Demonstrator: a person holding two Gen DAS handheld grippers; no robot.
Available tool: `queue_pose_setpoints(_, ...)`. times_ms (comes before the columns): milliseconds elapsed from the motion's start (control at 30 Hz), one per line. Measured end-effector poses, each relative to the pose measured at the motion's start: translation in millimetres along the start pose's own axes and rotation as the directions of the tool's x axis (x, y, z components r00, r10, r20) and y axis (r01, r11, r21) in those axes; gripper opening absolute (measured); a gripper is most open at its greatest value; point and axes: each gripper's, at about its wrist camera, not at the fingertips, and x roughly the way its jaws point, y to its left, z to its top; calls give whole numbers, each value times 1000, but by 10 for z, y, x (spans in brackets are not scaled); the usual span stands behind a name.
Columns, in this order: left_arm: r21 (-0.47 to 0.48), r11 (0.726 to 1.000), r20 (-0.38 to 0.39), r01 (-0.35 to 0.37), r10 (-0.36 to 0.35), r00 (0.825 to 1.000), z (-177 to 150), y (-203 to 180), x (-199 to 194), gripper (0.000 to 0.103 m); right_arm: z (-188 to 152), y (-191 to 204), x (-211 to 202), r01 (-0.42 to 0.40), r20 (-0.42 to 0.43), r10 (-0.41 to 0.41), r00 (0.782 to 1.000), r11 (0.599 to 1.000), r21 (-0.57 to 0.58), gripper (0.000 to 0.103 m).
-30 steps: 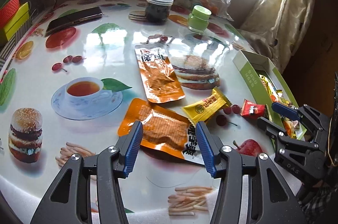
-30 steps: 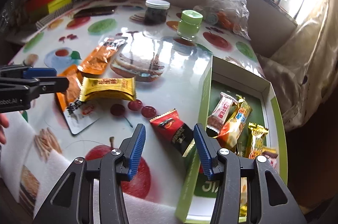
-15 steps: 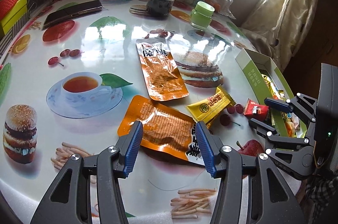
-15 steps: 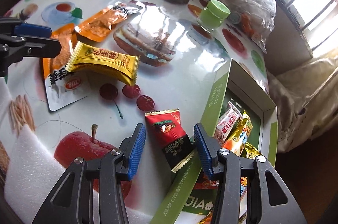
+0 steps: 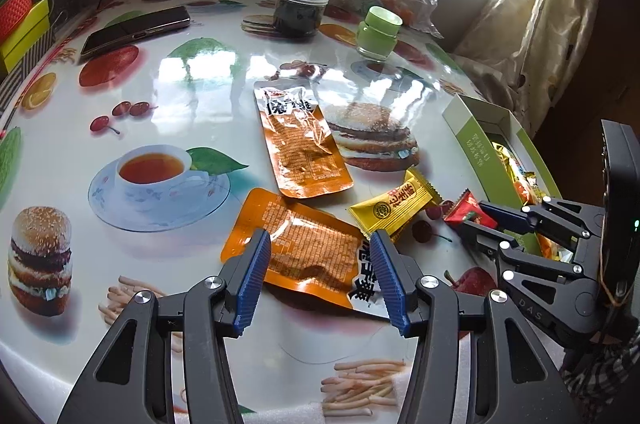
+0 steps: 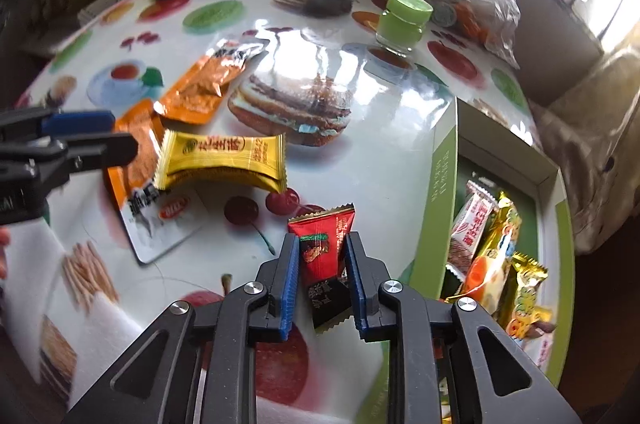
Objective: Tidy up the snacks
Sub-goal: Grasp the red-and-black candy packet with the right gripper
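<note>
Right gripper (image 6: 322, 274) pinches the red snack packet (image 6: 322, 252) beside the green box (image 6: 444, 191).

Both tools share one build. The left gripper (image 5: 318, 274) has matte black plastic arms with triangular cut-outs, round silver screw heads at the joints, and ribbed blue pads (image 5: 252, 282) lining the inner faces of its fingers. The right gripper (image 6: 322, 280) looks the same: black linked arms, silver screws, ribbed blue pads (image 6: 290, 286). Seen from the left wrist, its side bears small pale letters, and a black block behind it shows a tiny green light. Below that block, a checked sleeve (image 5: 600, 376) appears.
</note>
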Motion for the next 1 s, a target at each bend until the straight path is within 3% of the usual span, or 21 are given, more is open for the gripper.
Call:
queue_pose_setpoints(367,84,996,-19,28,-26,999,125,-197,89,53,-56,8,-48,-124,49,119,992,985,121,22)
queue_pose_setpoints(633,203,978,-46,46,-37,998,207,-426,218,53,-102,73,-65,-52,44,48,998,996,73,41)
queue_pose_setpoints(1000,303,952,-89,46,-20,996,203,-632,398,53,-162,69,-13,-21,37,17,999,992,123,41)
